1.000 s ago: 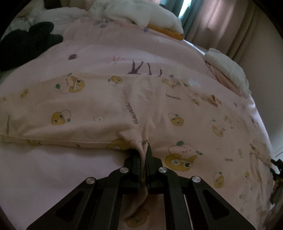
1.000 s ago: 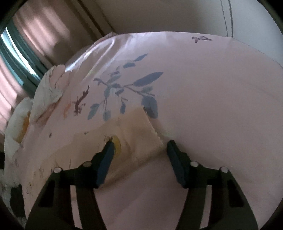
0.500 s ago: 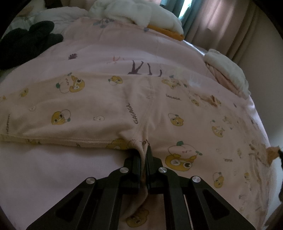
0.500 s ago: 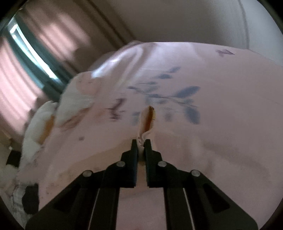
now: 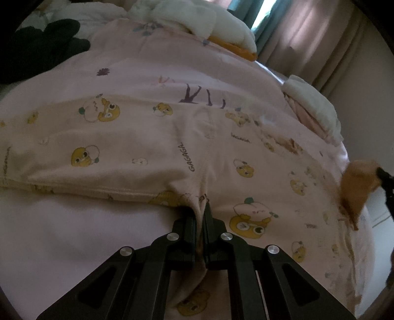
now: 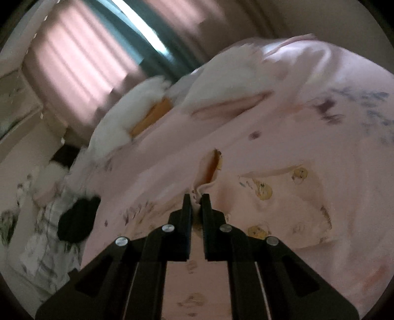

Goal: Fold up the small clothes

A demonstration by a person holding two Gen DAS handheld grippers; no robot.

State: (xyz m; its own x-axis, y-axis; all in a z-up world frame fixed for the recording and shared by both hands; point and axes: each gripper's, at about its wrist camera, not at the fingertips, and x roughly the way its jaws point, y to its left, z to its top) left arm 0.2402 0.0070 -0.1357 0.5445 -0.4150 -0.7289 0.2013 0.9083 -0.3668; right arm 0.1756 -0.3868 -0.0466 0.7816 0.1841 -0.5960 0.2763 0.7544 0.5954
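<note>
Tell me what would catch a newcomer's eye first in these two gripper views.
Probably the cream duck-print garment spread across the pink bedsheet, with the left gripper shut on its near edge. At the far right of that view the right gripper pinches a raised corner. White pillows lie by the curtains.

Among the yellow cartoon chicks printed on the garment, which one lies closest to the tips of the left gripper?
The half-hidden chick at the garment hem, just left of the left gripper tips. The big chick with the white cap lies farther right.
</note>
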